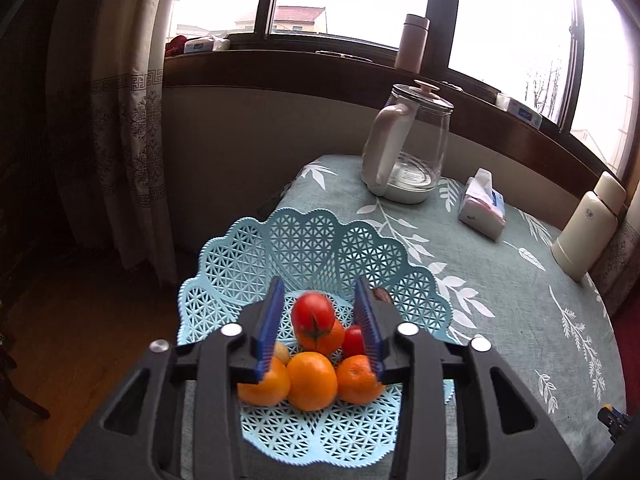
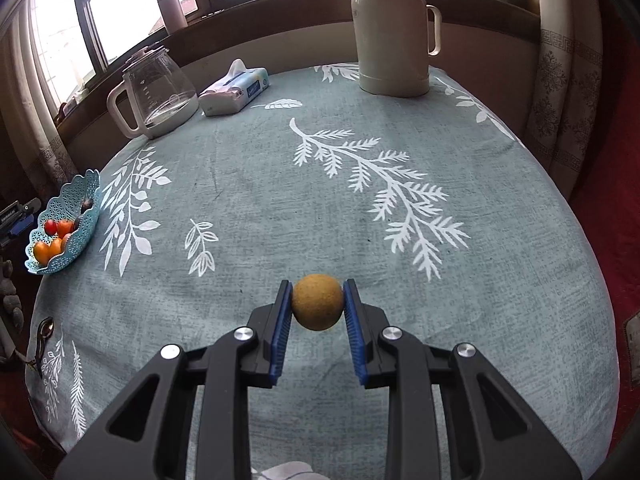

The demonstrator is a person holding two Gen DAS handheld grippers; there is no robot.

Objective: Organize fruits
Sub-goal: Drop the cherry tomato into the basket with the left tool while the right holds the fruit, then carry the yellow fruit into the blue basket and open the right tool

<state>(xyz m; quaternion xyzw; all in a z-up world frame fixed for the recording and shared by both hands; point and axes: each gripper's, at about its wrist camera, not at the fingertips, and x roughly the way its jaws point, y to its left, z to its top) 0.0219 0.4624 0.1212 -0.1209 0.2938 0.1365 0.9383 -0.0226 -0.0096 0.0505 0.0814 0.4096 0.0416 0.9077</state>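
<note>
In the left wrist view a light blue lattice basket (image 1: 304, 224) sits at the table's left corner. It holds several oranges (image 1: 312, 380) and a small red tomato (image 1: 353, 340). Another red tomato (image 1: 313, 314), slightly blurred, lies on top of the pile. My left gripper (image 1: 319, 284) hovers over the basket, open, its blue pads well clear of that tomato on both sides. In the right wrist view my right gripper (image 2: 317, 285) is shut on a round brownish-yellow fruit (image 2: 317, 304) just above the tablecloth. The basket (image 2: 86, 184) is far to its left.
A glass kettle (image 2: 154, 92), a tissue pack (image 2: 236, 88) and a cream thermos (image 2: 394, 28) stand along the table's window side. A small dark object (image 2: 44, 330) lies near the left edge. The leaf-print cloth (image 2: 360, 160) is bare between the fruit and the basket.
</note>
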